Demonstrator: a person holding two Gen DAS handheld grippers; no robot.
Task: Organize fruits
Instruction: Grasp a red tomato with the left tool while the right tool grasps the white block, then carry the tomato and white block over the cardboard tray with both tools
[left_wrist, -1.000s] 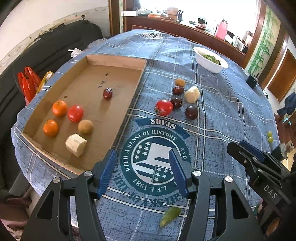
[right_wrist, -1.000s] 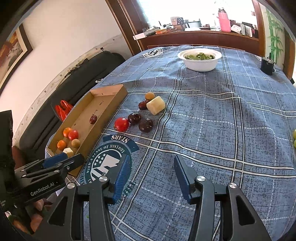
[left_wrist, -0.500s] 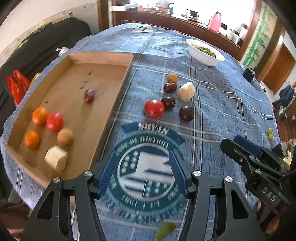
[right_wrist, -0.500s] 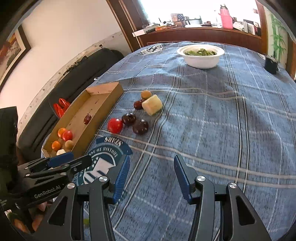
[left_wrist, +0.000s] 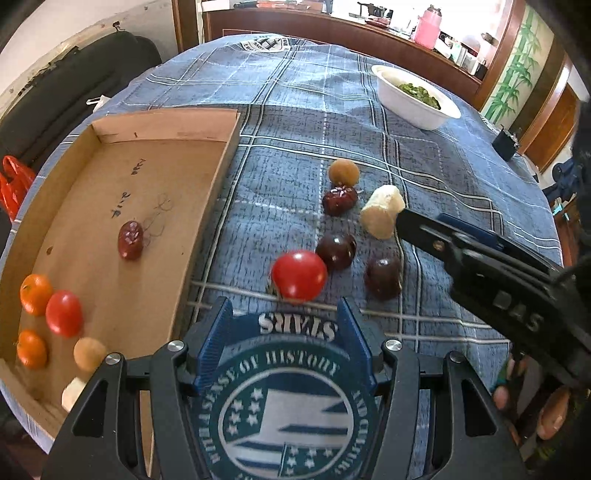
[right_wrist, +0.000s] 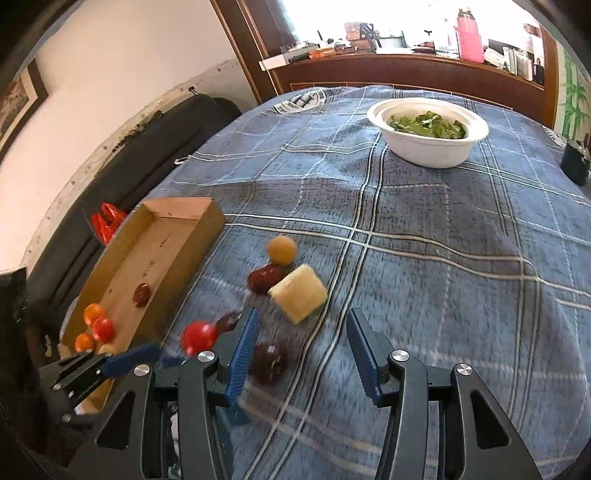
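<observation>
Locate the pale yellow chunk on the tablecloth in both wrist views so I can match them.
Left wrist view: the pale yellow chunk lies right of centre, beside the wrinkled dark red fruit, with the tip of the right hand-held gripper just to its right.
Right wrist view: the chunk lies near the centre, just above the gap between the blue fingers.
Shared landmark: the white bowl of greens, far behind it.

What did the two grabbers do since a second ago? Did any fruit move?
Both came closer to the loose fruit: the left gripper toward the red tomato, the right gripper toward the pale chunk. Both stay open and empty. No fruit moved; the cardboard tray holds the same pieces.
</observation>
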